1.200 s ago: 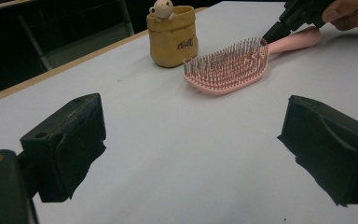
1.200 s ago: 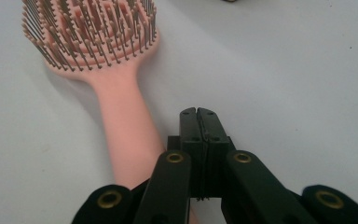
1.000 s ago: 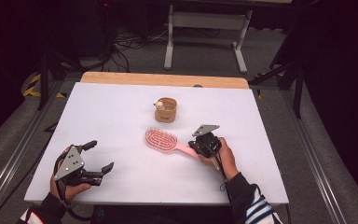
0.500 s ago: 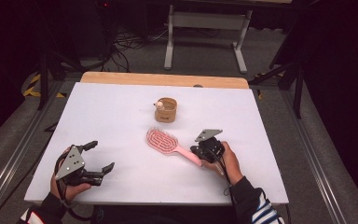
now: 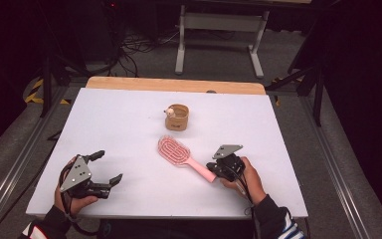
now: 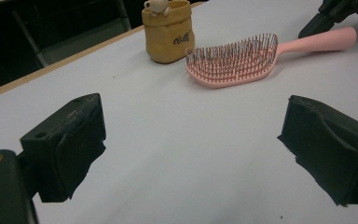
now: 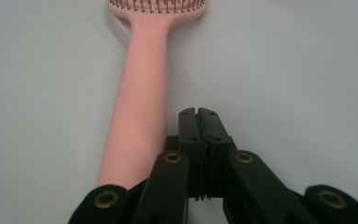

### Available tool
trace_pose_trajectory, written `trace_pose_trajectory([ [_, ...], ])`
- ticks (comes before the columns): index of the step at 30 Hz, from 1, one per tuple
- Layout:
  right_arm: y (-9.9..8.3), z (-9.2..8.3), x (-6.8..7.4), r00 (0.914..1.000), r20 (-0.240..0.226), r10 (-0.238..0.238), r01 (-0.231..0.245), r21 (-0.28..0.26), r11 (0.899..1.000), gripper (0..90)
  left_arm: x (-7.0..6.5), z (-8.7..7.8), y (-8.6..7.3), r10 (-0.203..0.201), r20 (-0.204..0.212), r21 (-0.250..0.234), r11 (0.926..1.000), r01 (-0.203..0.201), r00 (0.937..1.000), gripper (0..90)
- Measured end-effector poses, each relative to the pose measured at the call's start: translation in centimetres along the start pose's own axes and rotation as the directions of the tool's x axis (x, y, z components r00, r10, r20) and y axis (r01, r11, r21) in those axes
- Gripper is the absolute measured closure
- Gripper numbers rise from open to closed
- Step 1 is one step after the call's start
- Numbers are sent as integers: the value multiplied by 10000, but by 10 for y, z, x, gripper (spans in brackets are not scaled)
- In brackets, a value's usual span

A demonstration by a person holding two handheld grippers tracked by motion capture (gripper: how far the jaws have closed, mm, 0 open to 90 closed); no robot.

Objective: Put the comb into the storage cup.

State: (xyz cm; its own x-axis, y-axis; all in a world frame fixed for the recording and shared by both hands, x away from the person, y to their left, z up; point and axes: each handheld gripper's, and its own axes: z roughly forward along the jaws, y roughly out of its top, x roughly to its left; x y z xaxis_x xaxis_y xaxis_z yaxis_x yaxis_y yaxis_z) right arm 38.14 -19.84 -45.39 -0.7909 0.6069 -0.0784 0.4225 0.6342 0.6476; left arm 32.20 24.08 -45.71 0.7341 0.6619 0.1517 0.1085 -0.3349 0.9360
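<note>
1. A pink hairbrush (image 5: pixel 181 155) is lying flat on the white table (image 5: pixel 129 124), a little to the right of the middle, bristles facing up. Its oval head is pointing toward the far left and its handle is running back toward the person's right hand.

2. The right gripper (image 5: pixel 218 171) is sitting just beside the end of that handle. In the right gripper view its two black jaws are pressing against each other with nothing between them, and the handle (image 7: pixel 140 112) is lying alongside them on their left, very close; whether it is touching them I cannot tell.

3. The person's right hand (image 5: pixel 246 175) is wrapping around the gripper's body near the table's near right edge, a striped sleeve showing behind it.

4. A small tan cup (image 5: pixel 177 117) with a little pale figure on its rim is standing upright just beyond the brush head, close to it but apart.

5. The left gripper (image 5: pixel 104 169) is resting near the table's near left corner, well apart from the brush. Its jaws are standing wide open and holding nothing; in the left gripper view bare tabletop is lying between them, with the brush and cup farther off.
</note>
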Motion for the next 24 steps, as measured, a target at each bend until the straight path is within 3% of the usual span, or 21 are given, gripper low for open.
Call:
trace_pose_trajectory([
  [17, -5, -7, 6, 9993, -155, -341, 344, 193, 9992, 882, 1, -1, 0, 24, -72, -3, 10000, -24, 10000, 76],
  [24, -3, -13, 1, 9999, 8, -131, 131, 22, 9999, 776, 1, -2, 1, 67, -144, 29, 10000, -66, 9999, 76],
])
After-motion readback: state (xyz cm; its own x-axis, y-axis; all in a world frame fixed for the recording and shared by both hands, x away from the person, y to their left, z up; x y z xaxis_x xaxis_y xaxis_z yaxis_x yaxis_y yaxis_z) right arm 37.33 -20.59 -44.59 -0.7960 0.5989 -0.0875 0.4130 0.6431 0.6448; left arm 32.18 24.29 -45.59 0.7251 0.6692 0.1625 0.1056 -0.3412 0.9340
